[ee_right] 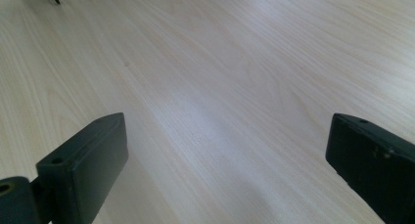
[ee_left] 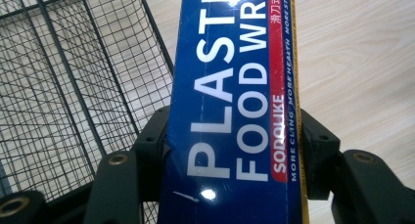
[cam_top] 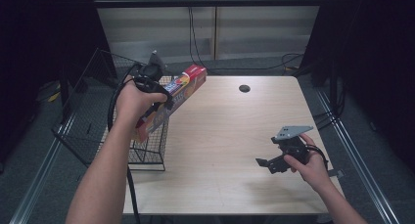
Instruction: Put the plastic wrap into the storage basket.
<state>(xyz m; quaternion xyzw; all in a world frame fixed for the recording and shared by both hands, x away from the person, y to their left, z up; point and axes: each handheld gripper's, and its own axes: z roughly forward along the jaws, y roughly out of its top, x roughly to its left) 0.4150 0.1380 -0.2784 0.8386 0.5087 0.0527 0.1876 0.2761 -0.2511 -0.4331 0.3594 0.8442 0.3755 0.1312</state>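
The left gripper [cam_top: 164, 94] is clamped on the food wrap box [ee_left: 235, 111], lifted over the wire basket [cam_top: 88, 131] but not yet lowered in, while the right gripper [cam_top: 266, 164] rests spread and empty

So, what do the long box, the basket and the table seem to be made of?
Long box: probably printed cardboard with a glossy coat; light glints on its blue face. Basket: thin black wire, likely coated metal, in an open grid. Table: pale wood or wood-look laminate; grain lines show, with a soft sheen.
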